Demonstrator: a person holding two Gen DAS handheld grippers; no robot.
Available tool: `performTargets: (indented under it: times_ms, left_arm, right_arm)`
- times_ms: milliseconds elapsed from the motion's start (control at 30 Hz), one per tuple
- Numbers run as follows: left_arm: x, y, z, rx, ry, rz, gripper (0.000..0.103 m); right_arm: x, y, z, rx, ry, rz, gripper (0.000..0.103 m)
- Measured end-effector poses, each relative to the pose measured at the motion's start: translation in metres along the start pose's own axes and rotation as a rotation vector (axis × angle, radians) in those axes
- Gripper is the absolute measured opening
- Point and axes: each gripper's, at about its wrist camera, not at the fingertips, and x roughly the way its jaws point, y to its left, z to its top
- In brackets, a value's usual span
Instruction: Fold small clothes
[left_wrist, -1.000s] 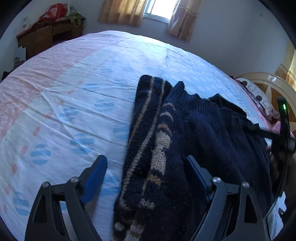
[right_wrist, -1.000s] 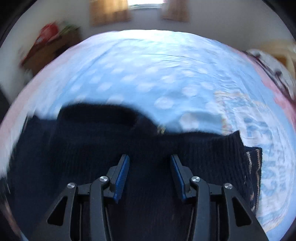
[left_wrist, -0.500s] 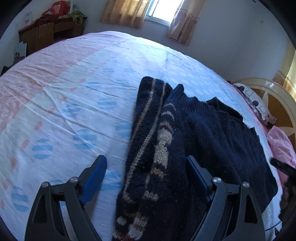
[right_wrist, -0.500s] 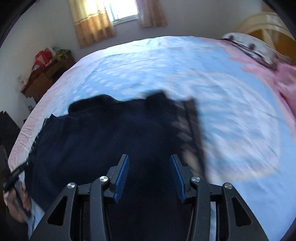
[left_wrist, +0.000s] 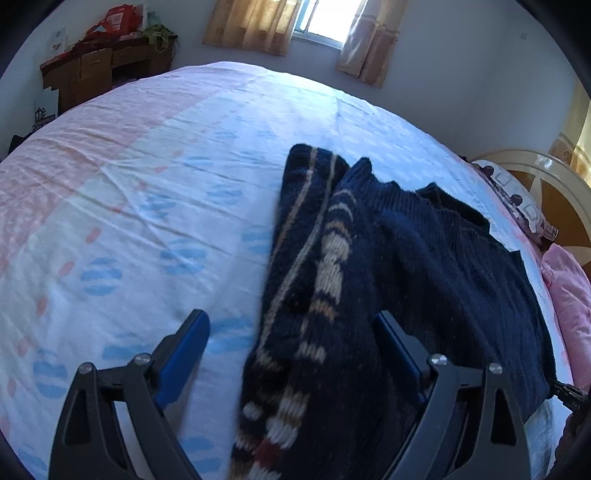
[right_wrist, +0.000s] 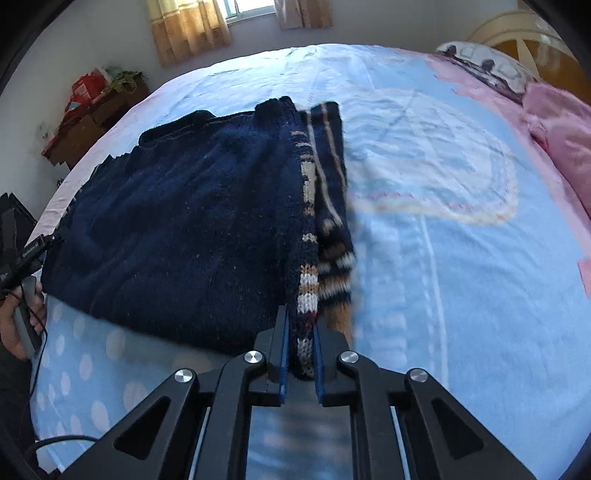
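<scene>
Sweater edge pinched by the right gripper, left gripper spread above it

Nearest in the right wrist view, the right gripper (right_wrist: 300, 363) is seen with its jaws just closed on the patterned hem of the one navy sweater (right_wrist: 177, 229), knit clamped between the blue pads. One sweater is counted, lying flat on the bed sheet (right_wrist: 443, 240); its long axis runs from hem, near, to collar, far, toward the window (right_wrist: 255, 5). The left gripper (left_wrist: 291, 354) is held wide apart over the striped folded edge, nothing gripped. Two curtains (left_wrist: 247, 22) are seen farthest
</scene>
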Motion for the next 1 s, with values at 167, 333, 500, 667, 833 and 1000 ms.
performTargets:
  times_ms: [167,333,500,667,833,1000]
  left_arm:
    - [-0.001,0.000,-0.001,0.007,0.003,0.001,0.096]
    - [-0.011,0.002,-0.010,0.009,-0.006,0.007,0.096]
    - [-0.018,0.012,-0.014,-0.049,-0.024,0.019,0.099]
    - [-0.018,0.006,-0.017,-0.013,-0.015,0.090,0.099]
    - [-0.020,0.009,-0.023,0.005,-0.001,0.110,0.102]
    - [-0.020,0.008,-0.023,0.024,0.011,0.125,0.103]
  right_arm:
    - [0.006,-0.008,0.000,0.026,-0.017,0.021,0.010]
    - [-0.009,-0.001,0.001,0.041,-0.053,-0.063,0.038]
    - [-0.042,0.032,0.016,-0.014,-0.223,-0.119,0.048]
    - [-0.002,0.080,0.028,-0.158,-0.139,-0.070,0.048]
    - [0.034,0.051,0.022,-0.057,-0.074,-0.045,0.050]
    - [0.023,0.048,0.019,-0.064,-0.042,-0.066,0.050]
